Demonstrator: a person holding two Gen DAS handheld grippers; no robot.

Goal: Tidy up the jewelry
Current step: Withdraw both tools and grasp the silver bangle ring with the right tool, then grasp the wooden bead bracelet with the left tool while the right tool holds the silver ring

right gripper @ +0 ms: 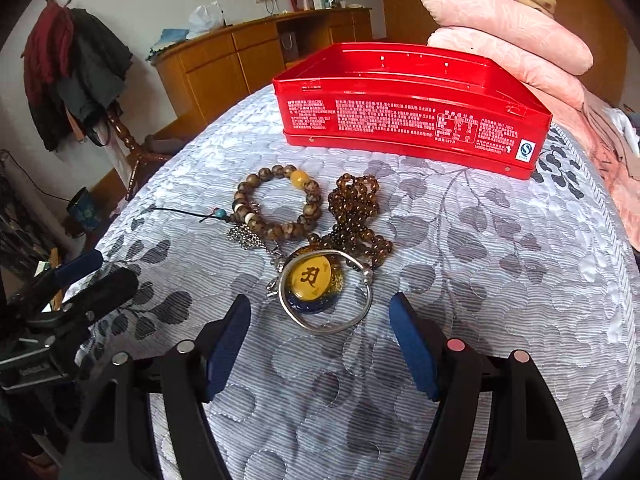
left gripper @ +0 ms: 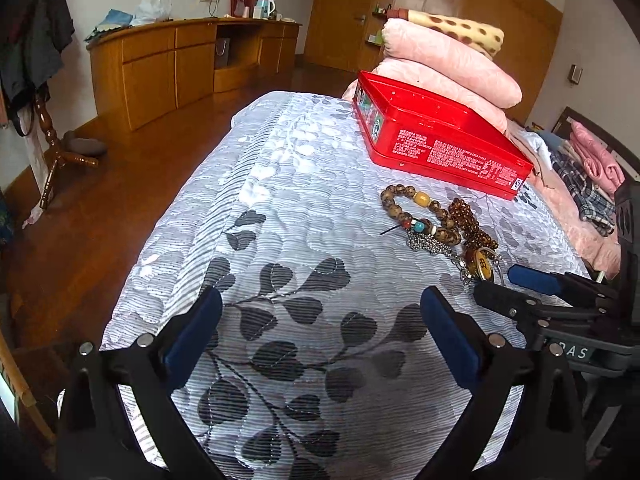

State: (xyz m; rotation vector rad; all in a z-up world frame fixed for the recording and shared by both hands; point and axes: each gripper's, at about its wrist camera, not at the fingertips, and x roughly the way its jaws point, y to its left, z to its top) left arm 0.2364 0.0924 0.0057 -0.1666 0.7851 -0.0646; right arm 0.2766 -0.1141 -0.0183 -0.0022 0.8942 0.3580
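Observation:
An open red tin box (right gripper: 400, 128) (left gripper: 440, 144) stands on the grey leaf-patterned bedspread (right gripper: 480, 264). In front of it lies a jewelry pile: a wooden bead bracelet (right gripper: 310, 210) (left gripper: 390, 200) with a yellow bead, an amber bead necklace (right gripper: 356, 208) (left gripper: 468, 220), a silver chain (right gripper: 244, 238), and a yellow pendant (right gripper: 310, 278) (left gripper: 482, 266) inside a silver bangle (right gripper: 328, 328). My right gripper (right gripper: 320, 306) (left gripper: 500, 280) is open, its pads flanking the bangle without touching it. My left gripper (left gripper: 320, 304) (right gripper: 106, 270) is open over bare bedspread, left of the pile.
Stacked pink pillows (right gripper: 508, 32) (left gripper: 440, 52) rise behind the box. Folded clothes (left gripper: 592, 176) lie at the right. The bed's edge drops to a wooden floor (left gripper: 80, 200) on the left, where a coat stand (right gripper: 80, 68) and a wooden cabinet (left gripper: 160, 64) are.

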